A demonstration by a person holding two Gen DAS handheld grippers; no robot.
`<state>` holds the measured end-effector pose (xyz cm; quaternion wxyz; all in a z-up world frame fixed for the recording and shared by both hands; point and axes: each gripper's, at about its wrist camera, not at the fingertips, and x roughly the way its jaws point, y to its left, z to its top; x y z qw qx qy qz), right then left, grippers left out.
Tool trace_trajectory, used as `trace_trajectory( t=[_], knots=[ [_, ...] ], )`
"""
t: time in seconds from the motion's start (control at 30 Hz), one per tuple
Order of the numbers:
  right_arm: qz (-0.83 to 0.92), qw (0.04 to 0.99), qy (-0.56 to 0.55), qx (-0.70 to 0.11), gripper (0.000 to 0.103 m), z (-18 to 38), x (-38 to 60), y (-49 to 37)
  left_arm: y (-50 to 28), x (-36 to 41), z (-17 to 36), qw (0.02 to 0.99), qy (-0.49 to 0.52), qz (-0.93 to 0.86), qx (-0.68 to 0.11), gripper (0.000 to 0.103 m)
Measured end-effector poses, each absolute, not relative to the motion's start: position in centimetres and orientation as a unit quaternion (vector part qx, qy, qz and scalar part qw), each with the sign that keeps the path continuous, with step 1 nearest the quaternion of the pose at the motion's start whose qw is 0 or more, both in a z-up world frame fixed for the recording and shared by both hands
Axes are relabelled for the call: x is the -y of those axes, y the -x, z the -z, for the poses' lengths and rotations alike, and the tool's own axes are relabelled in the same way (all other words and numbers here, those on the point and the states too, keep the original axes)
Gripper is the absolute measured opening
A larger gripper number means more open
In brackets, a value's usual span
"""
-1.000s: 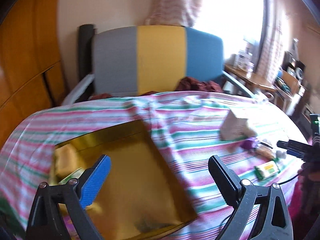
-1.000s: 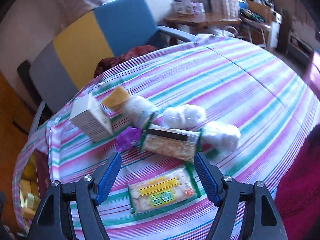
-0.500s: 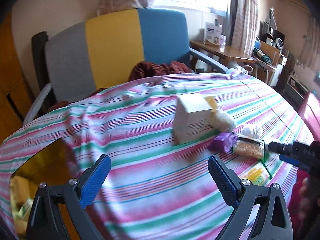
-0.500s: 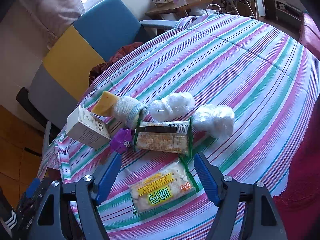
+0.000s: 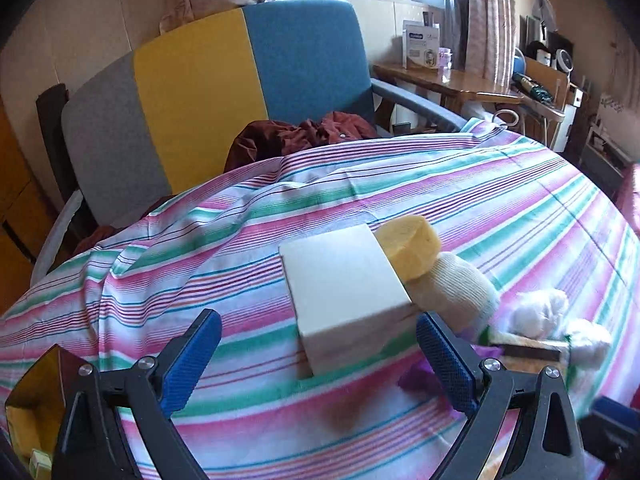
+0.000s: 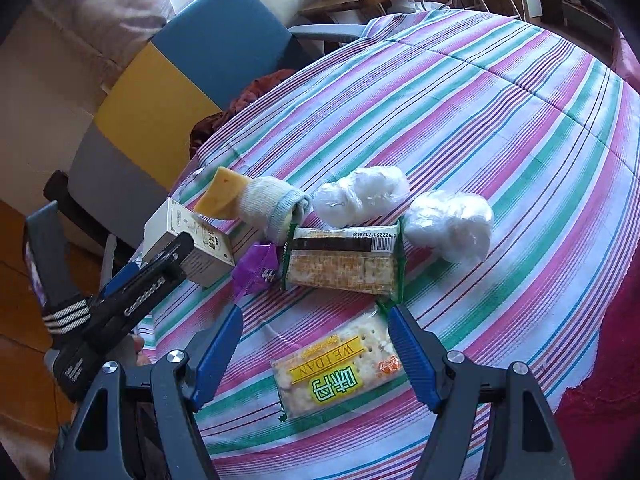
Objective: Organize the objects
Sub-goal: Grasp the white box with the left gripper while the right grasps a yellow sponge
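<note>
Through the left wrist camera I see my left gripper (image 5: 318, 354) with its jaws spread wide and nothing pinched; the white carton (image 5: 346, 292) lies between the blue pads without touching either. At about one o'clock from the carton, a yellow sponge (image 5: 412, 246) leans against it, and a rolled cream sock (image 5: 456, 292) sits at about three o'clock, touching the sponge. Farther out at three o'clock, white plastic bundles (image 5: 540, 312) look blurred (I cannot tell how many). At eight o'clock, low at the frame edge, a corner of the gold box (image 5: 38, 384) shows. All of it rests on the striped tablecloth (image 5: 480, 200).

Over on the right wrist camera, my right gripper (image 6: 316, 354) stands wide open and grips nothing; the yellow-labelled cracker packet (image 6: 336, 372) lies on the cloth between its pads, apart from both. At twelve o'clock from that packet lies a second cracker packet (image 6: 344, 262), with a purple wrapper (image 6: 256, 270) just beside it at nine o'clock. Two white bundles sit beyond, one (image 6: 360, 196) at twelve and one (image 6: 448, 226) at two o'clock. At nine o'clock, the left gripper's black finger overlaps the carton.
</note>
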<state>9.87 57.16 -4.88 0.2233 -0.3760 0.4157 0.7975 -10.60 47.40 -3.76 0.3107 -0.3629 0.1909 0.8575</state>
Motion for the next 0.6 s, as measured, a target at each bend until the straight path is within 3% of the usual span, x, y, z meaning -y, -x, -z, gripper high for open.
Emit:
trace_trajectory(
  t=[0.07, 0.1, 0.17, 0.2, 0.6],
  knots=[
    [-0.796, 0.221, 0.379, -0.416, 0.076, 5.0, -57.1, -9.7, 11.2, -47.9, 4.4, 0.308, 0.365, -0.857, -0.192, 0.094],
    [-0.796, 0.221, 0.379, -0.416, 0.076, 5.1, -57.1, -9.7, 11.5, -48.1, 4.7, 0.308, 0.367, -0.856, -0.195, 0.085],
    [-0.796, 0.222, 0.38, -0.416, 0.076, 5.1, -57.1, -9.7, 12.0, -48.2, 5.4, 0.324, 0.384, -0.843, -0.191, 0.058],
    [-0.796, 0.223, 0.381, -0.415, 0.076, 5.1, -57.1, -9.7, 12.1, -48.0, 5.6, 0.329, 0.393, -0.839, -0.184, 0.051],
    [-0.81, 0.216, 0.412, -0.359, 0.076, 4.2, -55.4, -7.7, 8.6, -39.0, 1.3, 0.354, 0.377, -0.843, -0.151, 0.051]
  ],
)
